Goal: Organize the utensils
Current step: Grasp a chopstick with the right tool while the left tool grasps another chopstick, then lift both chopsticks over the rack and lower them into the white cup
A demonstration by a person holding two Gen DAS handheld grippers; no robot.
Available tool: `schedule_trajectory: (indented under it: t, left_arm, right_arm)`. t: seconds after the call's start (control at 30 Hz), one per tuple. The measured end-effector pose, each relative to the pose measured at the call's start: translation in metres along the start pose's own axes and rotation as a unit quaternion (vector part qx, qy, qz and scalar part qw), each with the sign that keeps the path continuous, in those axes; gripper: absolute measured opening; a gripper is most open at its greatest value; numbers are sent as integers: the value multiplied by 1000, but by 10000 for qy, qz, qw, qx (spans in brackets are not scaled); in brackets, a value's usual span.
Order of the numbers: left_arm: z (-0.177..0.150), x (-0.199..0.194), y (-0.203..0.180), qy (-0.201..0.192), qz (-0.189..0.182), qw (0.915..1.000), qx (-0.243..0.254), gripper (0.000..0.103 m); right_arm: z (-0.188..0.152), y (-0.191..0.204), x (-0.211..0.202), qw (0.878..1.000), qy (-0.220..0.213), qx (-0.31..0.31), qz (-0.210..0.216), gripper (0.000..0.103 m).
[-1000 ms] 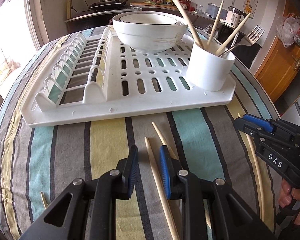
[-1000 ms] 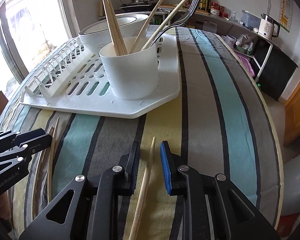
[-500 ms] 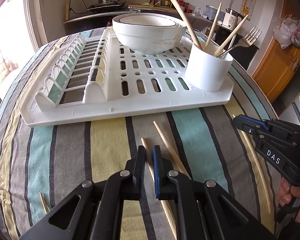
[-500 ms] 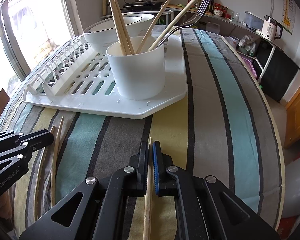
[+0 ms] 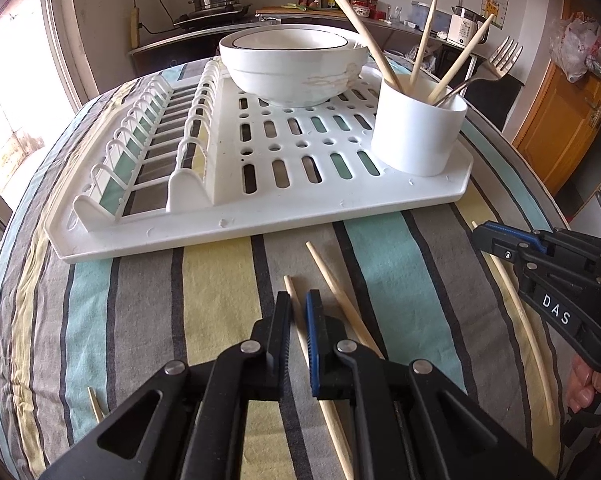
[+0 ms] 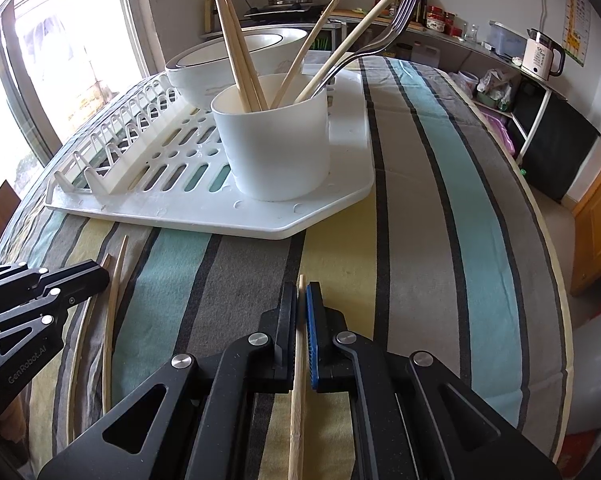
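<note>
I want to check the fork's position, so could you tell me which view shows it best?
The right wrist view: the fork rises close and large out of the white cup, its handle visible down to the rim. The left wrist view shows it farther away, smaller, with mainly the tines clear.

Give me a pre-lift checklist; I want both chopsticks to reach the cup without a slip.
1. Right gripper shut on its chopstick: ok, fingers press both sides.
2. Left gripper shut on its chopstick: ok, though a narrow gap shows beside the stick.
3. Second loose chopstick clear of the left grasp: cannot tell, it runs under the right-hand finger.
4. White cup upright on the drying rack: ok.
5. Room in the cup: ok, four chopsticks and a fork lean apart.
6. Grippers apart from each other: ok.
</note>
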State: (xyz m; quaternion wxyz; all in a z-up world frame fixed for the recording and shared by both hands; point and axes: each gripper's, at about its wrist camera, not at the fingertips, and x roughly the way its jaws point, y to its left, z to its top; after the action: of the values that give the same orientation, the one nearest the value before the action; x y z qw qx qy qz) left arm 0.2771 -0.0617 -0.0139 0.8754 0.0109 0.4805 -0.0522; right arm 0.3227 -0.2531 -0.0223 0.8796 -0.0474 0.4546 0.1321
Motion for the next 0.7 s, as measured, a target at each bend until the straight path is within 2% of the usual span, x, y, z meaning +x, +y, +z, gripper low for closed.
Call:
schedule_trajectory:
  t: [0.17, 0.3, 0.5, 0.7]
  left_arm:
    - [2, 0, 8, 65, -300, 9994, -142, 6]
    - [5, -10, 10, -62, -446, 9989, -160, 6]
    - [11, -35, 15, -315, -592, 9976, -172, 6]
    - [13, -77, 21, -730, -713, 9947, -161, 6]
  right_arm:
    - [-1, -2, -2, 10000, -15, 57, 63, 4]
    - [1, -5, -11, 9998, -130, 101, 133, 4]
    - [6, -7, -36, 9989, -412, 142, 195, 4]
    - [9, -6, -76, 9958, -854, 158, 291, 4]
